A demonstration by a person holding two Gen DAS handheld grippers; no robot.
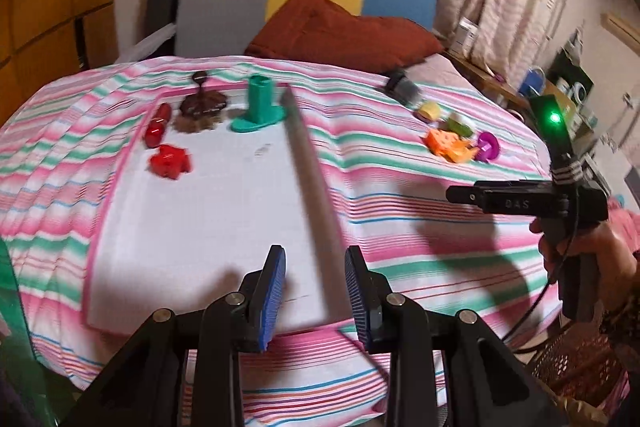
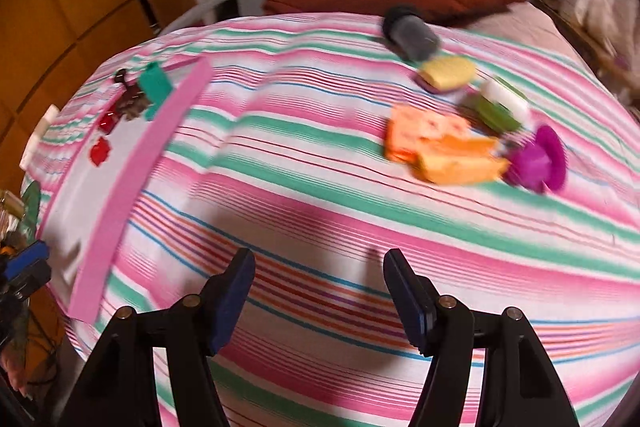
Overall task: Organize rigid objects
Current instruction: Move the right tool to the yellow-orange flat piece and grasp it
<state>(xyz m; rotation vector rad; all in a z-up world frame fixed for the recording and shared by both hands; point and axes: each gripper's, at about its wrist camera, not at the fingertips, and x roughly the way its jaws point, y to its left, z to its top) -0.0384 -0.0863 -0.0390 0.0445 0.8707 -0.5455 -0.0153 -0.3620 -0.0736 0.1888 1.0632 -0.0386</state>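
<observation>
Sorting step in hand: white tray (image 1: 208,227) at left already has red, brown and teal pieces. Unsorted pile, orange block (image 2: 440,147) and purple piece (image 2: 540,159), sits right of frame on the striped bed. Right claw (image 2: 320,291) spread, empty, facing the pile; next move probably reach, pinch one piece. Left claw (image 1: 314,287) narrowly parted, empty

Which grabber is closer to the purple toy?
Right. The right gripper faces the purple toy across bare cloth; the left gripper sits over the white tray, farther away.
</observation>
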